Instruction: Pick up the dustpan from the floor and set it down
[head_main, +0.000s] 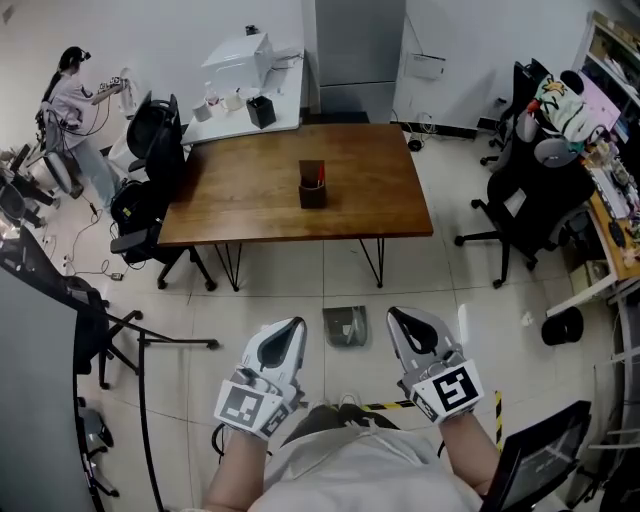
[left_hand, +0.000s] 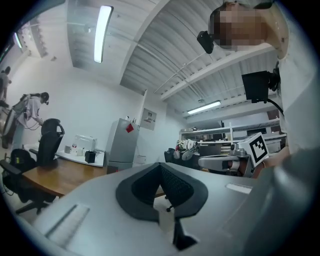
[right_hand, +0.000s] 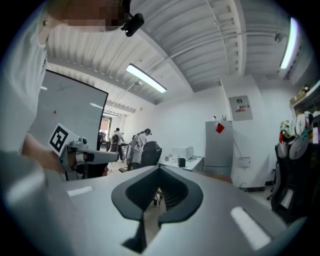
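Dustpan (head_main: 346, 327) flat on floor (head_main: 300, 290) (heading unclear).

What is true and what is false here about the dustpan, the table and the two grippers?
1. The dustpan lies on the floor. True.
2. The left gripper holds the dustpan. False: its jaws are shut on nothing.
3. The table is brown wood. True.
4. The table top is bare. False: a dark box stands on it.
5. The right gripper is wide open. False: its jaws are shut.
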